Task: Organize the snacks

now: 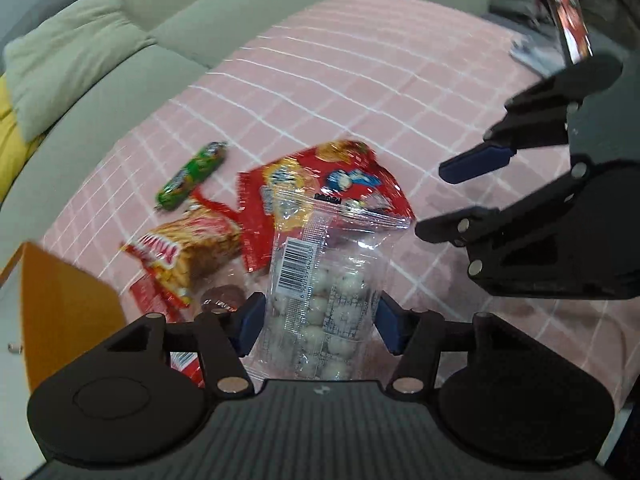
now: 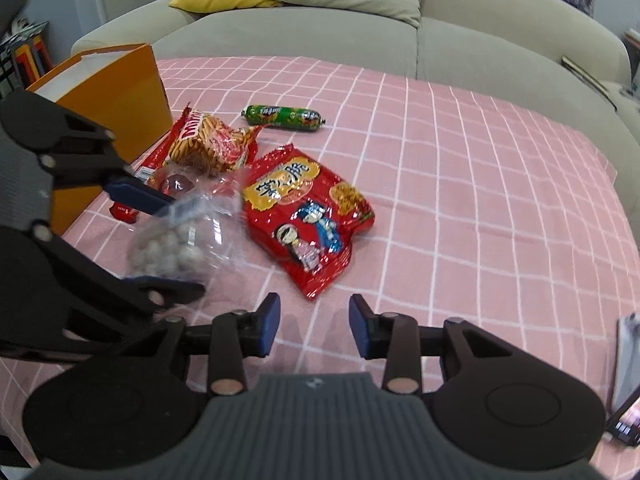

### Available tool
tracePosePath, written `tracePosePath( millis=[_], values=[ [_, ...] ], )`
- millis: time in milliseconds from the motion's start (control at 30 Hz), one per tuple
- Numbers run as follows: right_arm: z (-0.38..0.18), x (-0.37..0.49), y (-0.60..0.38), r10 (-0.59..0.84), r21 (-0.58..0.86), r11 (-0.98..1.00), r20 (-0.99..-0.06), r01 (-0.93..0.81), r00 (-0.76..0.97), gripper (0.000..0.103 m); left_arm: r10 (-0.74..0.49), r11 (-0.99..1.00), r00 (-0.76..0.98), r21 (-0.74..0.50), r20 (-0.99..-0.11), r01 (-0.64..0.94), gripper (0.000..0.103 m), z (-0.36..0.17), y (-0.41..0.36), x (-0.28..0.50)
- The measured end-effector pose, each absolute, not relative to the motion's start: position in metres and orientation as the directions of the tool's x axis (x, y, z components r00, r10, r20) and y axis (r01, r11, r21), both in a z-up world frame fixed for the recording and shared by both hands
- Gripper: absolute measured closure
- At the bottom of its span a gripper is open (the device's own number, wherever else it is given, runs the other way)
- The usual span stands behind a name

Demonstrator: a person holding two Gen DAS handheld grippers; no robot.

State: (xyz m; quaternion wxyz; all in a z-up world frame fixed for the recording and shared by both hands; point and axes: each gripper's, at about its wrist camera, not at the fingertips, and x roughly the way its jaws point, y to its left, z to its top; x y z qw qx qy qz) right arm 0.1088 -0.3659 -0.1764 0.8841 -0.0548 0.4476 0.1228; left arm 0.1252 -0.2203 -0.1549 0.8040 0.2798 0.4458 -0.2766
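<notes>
My left gripper (image 1: 320,324) is shut on a clear bag of white candy balls (image 1: 324,280), its blue pads pressing both sides and holding it above the cloth. The right wrist view shows the same bag (image 2: 172,248) in the left gripper (image 2: 182,246). My right gripper (image 2: 314,324) stands open over bare cloth with nothing between its pads; it also appears as the right gripper (image 1: 440,200) beside the bag. On the cloth lie a red snack bag (image 2: 308,216), a green sausage (image 2: 284,117) and a biscuit-stick pack (image 2: 208,144).
An open orange box (image 2: 116,96) stands at the left edge of the pink checked cloth (image 2: 460,200). A small round dark sweet (image 2: 178,184) and a flat red packet (image 2: 124,210) lie near it. A sofa (image 2: 480,40) with cushions runs behind. A phone (image 2: 626,420) lies at lower right.
</notes>
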Motion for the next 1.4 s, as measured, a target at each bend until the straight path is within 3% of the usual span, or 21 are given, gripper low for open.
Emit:
tracePosePath(
  millis=[233, 333, 633, 1000, 1133, 1233, 1400],
  values=[
    [-0.171, 0.116, -0.360, 0.204, -0.058, 0.919, -0.778, -0.391, 0.594, 0.043, -0.233, 0.827, 0.476, 0.085, -0.848, 0.556, 0.036, -0.118, -0.195, 0.138],
    [-0.173, 0.124, -0.354, 0.230, -0.088, 0.885, -0.771, -0.457, 0.594, 0.040, -0.205, 0.851, 0.494, 0.095, -0.845, 0.516, 0.036, -0.113, -0.189, 0.142],
    [-0.181, 0.158, -0.342, 0.310, -0.090, 0.816, -0.765, -0.570, 0.565, 0.015, -0.138, 0.898, 0.488, 0.099, -0.862, 0.429, 0.036, -0.113, -0.169, 0.154],
    [-0.192, 0.189, -0.343, 0.372, -0.071, 0.749, -0.777, -0.659, 0.507, 0.014, -0.148, 0.915, 0.460, 0.056, -0.875, 0.401, 0.036, -0.117, -0.162, 0.161],
    [-0.198, 0.211, -0.346, 0.378, -0.002, 0.769, -0.805, -0.640, 0.457, 0.013, -0.147, 0.916, 0.457, 0.054, -0.877, 0.398, 0.036, -0.117, -0.163, 0.164],
    [-0.201, 0.217, -0.351, 0.399, 0.073, 0.797, -0.809, -0.600, 0.432, 0.026, -0.148, 0.916, 0.456, 0.052, -0.877, 0.397, 0.036, -0.117, -0.162, 0.164],
    [-0.205, 0.209, -0.352, 0.381, 0.127, 0.852, -0.816, -0.508, 0.435, 0.038, -0.149, 0.921, 0.451, 0.043, -0.880, 0.388, 0.036, -0.118, -0.161, 0.164]
  ],
)
